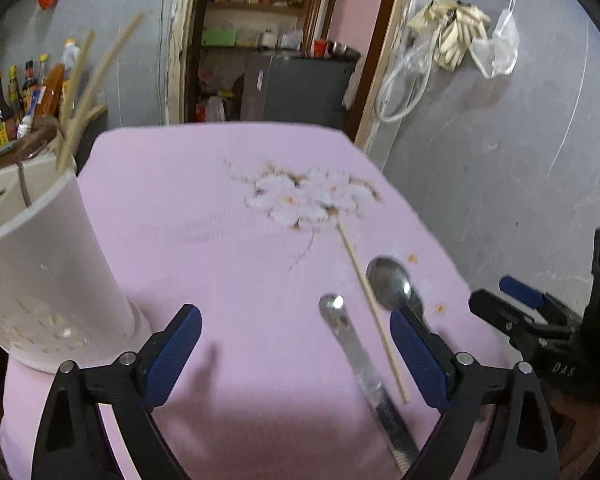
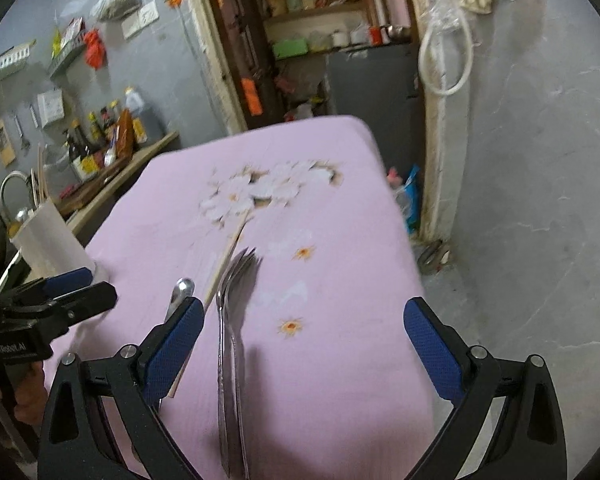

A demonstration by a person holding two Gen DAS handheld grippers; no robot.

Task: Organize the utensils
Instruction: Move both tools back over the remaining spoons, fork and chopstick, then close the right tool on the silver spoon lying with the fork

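Observation:
A white utensil holder (image 1: 52,280) with several chopsticks (image 1: 92,80) stands at the table's left edge; it also shows in the right wrist view (image 2: 52,240). On the pink tablecloth lie a flat metal utensil (image 1: 356,352), a single chopstick (image 1: 372,312) and a metal spoon (image 1: 390,284). In the right wrist view a fork and spoon (image 2: 232,340), the chopstick (image 2: 228,256) and the flat utensil's end (image 2: 182,290) lie together. My left gripper (image 1: 296,348) is open above the flat utensil. My right gripper (image 2: 304,344) is open over the fork and spoon.
The pink cloth (image 1: 220,240) with a flower print (image 1: 312,196) covers the table. A counter with several bottles (image 2: 100,140) stands at the left. A grey wall (image 1: 500,160) is at the right, a doorway with shelves (image 1: 260,40) behind.

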